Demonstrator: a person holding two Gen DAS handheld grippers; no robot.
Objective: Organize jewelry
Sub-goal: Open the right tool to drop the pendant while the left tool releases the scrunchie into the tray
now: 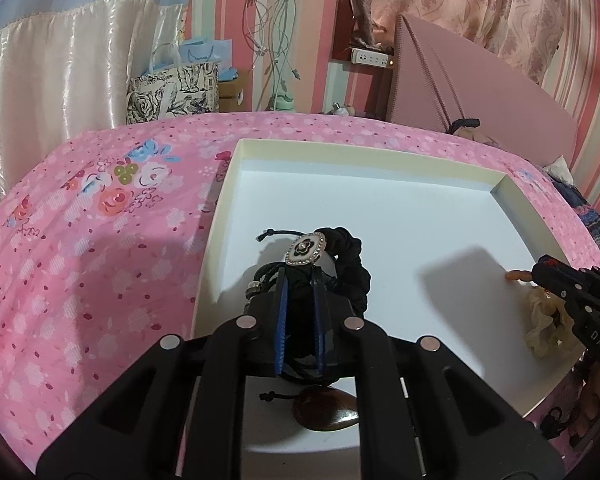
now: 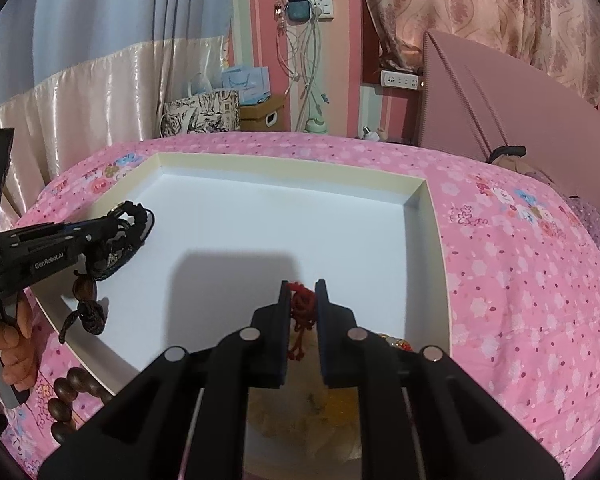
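The left tongs [image 1: 300, 288] are pinched on a bundle of black braided cords and a black fabric scrunchie [image 1: 350, 264], with an oval white brooch-like charm [image 1: 306, 253] bearing a black flower riding just past the tips. They hang over the near left part of the shallow white cardboard tray [image 1: 380, 152] that lies on the pink flowered bedspread [image 1: 80, 240]. The right tongs [image 2: 303, 300] are pressed together on a red knotted cord [image 2: 300, 304], over the tray's near right side, with a cream, crumpled scrunchie [image 1: 544, 320] underneath (its link to the cord is hidden).

The step looks like setting each cluster down in its own patch of tray. To do it well, each hand should lower until the trailing ends rest on the white floor before spreading the tongs, keeping the dark bundle and the red cord well apart so nothing tangles. A string of brown wooden beads [image 2: 66, 396] lies on the bedspread outside the tray's near left rim, not yet sorted.
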